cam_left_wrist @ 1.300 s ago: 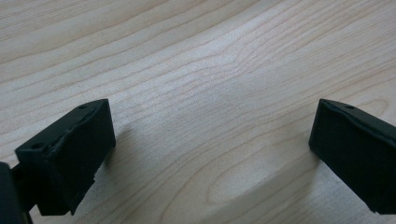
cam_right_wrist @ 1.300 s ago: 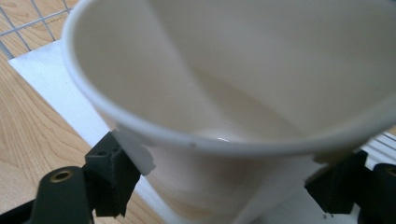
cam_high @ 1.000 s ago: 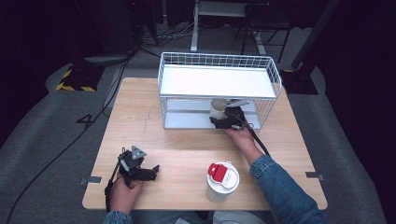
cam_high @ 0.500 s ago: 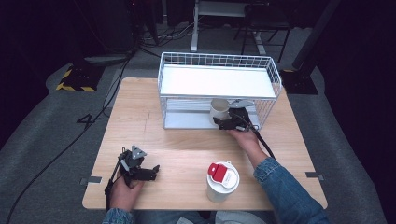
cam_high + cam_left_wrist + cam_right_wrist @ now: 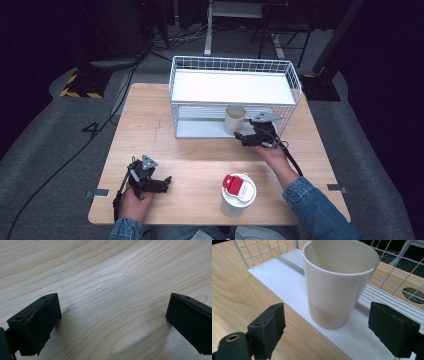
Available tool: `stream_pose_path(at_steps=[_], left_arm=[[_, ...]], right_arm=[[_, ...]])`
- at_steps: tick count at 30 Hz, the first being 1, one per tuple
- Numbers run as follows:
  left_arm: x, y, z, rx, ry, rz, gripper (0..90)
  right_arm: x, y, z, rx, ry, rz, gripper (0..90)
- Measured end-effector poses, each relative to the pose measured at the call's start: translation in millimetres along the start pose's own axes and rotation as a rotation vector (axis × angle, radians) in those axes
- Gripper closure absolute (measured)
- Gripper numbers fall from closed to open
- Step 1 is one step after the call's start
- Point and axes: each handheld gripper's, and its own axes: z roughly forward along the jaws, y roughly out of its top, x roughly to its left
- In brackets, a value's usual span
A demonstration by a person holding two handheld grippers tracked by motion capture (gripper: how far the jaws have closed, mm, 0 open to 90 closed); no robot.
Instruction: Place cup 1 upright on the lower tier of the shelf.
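A cream cup (image 5: pixel 234 119) (image 5: pixel 337 285) stands upright on the lower shelf (image 5: pixel 274 272) of a white wire rack (image 5: pixel 230 87), near the shelf's front edge. My right gripper (image 5: pixel 240 138) (image 5: pixel 331 327) hovers just in front of the cup, pointing at it. It is open, and the cup stands a little beyond its jaws, untouched. My left gripper (image 5: pixel 162 182) (image 5: pixel 112 322) rests low over the wooden table (image 5: pixel 200 160) at the front left, open with only bare wood between its jaws.
A white container with a red lid (image 5: pixel 238 192) stands near the table's front edge, between my two hands. The rack takes up the back middle of the table. Cables run over the dark floor behind.
My right gripper has drawn back from the cup toward the table's front right and risen slightly. The cup stays on the lower shelf. The left gripper has not moved.
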Motion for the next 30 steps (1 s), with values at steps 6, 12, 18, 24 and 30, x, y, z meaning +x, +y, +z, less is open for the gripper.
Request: stream_pose_path(at_steps=[6,12,18,24,30], left_arm=[[0.2,0.1,0.0,0.001,0.000,0.002,0.4],[0.2,0.3,0.4,-0.002,0.001,0.000,0.4],[0.6,0.6,0.5,-0.001,0.001,0.001,0.5],[0.9,-0.1,-0.1,-0.001,-0.006,0.007,0.4],[1.0,-0.2,-0.1,-0.001,-0.007,0.008,0.4]], right_arm=[[-0.1,-2.8,-25.8,-0.028,0.006,-0.006,14.7],[-2.8,-4.2,-48.7,-0.040,0.003,-0.006,14.7],[-2.7,-7.0,-67.0,-0.041,0.004,-0.008,14.7],[-4.7,-16.3,-86.5,-0.024,0.007,-0.004,14.7],[-9.4,-31.2,-104.6,-0.009,-0.010,0.004,14.7]])
